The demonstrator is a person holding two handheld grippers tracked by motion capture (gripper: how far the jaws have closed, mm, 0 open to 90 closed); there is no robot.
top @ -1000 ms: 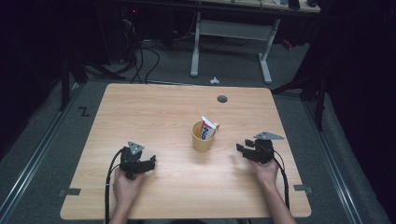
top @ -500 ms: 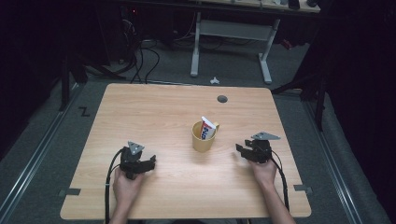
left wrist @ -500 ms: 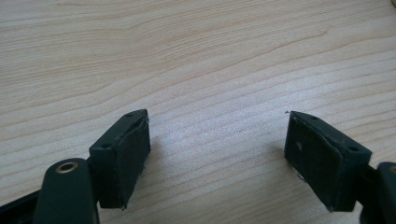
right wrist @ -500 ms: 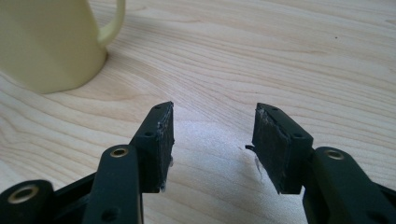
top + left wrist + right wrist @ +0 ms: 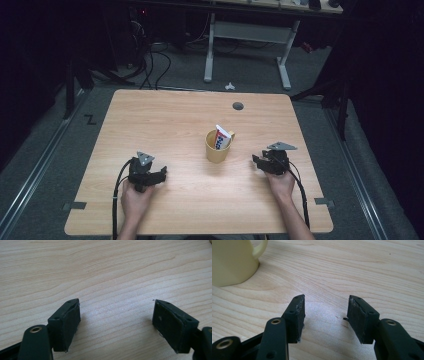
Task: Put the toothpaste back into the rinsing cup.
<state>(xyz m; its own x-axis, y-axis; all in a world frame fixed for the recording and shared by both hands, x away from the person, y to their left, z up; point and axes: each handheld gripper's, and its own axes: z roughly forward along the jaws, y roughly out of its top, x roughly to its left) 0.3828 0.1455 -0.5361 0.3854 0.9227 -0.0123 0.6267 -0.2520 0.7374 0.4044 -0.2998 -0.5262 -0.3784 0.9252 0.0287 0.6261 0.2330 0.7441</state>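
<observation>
Centrally, on the pale wooden rectangular surface (image 5: 165, 120), stood a yellow ceramic mug with a handle (image 5: 218, 147), upright. Held a white tube with red and blue print (image 5: 222, 136), leaning out over the rim toward the right. Lay roughly midway between the two hands, well apart from each.

Left tongs (image 5: 161, 175), gripped in the left hand (image 5: 134, 198) near the front edge, rested low on the wood and pointed toward the mug. Spread wide in the left gripper view (image 5: 116, 320), black pads (image 5: 71, 317) parted, nothing but bare wood grain between them.

Right tongs (image 5: 256, 162), gripped in the right hand (image 5: 281, 183), lay at about the mug's level on the right side and pointed leftward at it. Spread too in the right gripper view (image 5: 326, 312), though less widely, with bare wood between the worn pads (image 5: 359, 317). Showed the mug (image 5: 233, 261) at the upper left of that view, near but clear of the tongs, handle turned to the right there.

Farther back on the surface, a small dark round hole (image 5: 238, 106). Beyond the far edge, grey floor, a white-legged desk frame (image 5: 247, 40) and loose black cables (image 5: 150, 65).
</observation>
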